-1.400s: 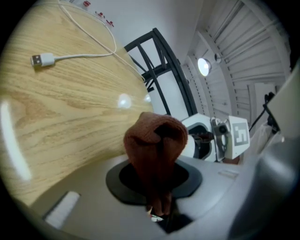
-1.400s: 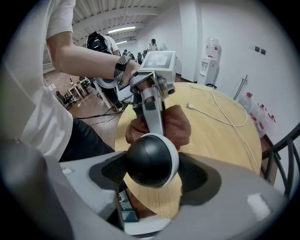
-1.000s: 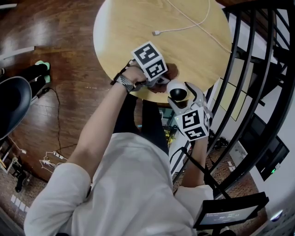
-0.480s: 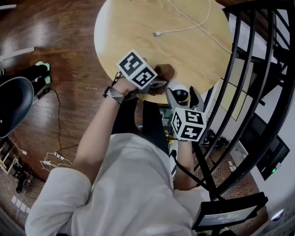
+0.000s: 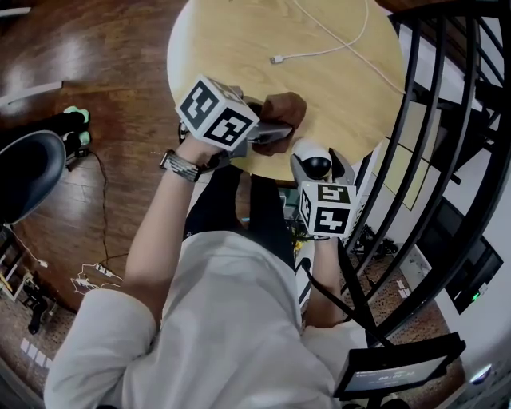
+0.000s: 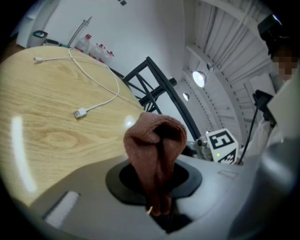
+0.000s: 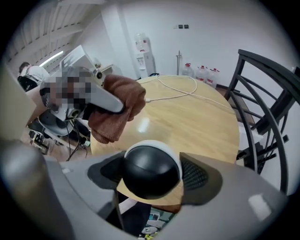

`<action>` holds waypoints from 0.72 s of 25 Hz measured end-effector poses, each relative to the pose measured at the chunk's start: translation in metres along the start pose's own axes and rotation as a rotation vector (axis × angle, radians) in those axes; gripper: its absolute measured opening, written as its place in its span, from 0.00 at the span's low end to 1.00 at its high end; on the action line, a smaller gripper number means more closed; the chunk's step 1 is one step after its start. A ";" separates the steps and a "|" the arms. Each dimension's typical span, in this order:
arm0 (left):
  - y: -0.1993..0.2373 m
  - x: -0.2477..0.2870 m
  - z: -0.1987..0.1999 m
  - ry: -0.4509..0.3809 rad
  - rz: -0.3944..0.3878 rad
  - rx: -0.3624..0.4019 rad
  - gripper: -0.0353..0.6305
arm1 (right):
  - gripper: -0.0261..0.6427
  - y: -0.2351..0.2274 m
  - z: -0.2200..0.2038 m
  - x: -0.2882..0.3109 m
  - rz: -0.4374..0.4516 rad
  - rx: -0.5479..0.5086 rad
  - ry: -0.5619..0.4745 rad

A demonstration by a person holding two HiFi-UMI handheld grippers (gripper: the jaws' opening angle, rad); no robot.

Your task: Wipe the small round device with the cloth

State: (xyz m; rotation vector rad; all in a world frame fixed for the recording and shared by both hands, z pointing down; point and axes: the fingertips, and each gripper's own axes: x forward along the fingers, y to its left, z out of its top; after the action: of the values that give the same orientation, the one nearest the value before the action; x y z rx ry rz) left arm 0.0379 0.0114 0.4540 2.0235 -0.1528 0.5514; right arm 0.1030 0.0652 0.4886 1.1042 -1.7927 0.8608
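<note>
Now: right gripper (image 5: 317,169) jaws clamp the round device (image 7: 151,171), left gripper (image 6: 158,180) jaws pinch the cloth (image 6: 154,140); best to rub the bunched cloth lightly over the device, grip steady.

Ahead, the desk (image 5: 231,48) lay open to me but for 1 white cable (image 5: 317,50) across its far half; the black railing (image 7: 269,61) stood close beside my right tool (image 5: 314,162), blocking that side.

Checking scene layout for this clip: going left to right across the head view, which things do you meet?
Black chair → brown cloth → small round device → black railing.
</note>
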 end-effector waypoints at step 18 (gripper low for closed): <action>-0.045 0.027 -0.006 0.035 -0.282 -0.001 0.18 | 0.57 0.014 -0.016 -0.005 0.146 -0.698 0.188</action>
State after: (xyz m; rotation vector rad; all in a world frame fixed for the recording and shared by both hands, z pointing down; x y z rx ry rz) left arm 0.0745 0.0421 0.4325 1.9899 0.1516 0.4073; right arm 0.0962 0.0857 0.4884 0.4325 -1.8144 0.3427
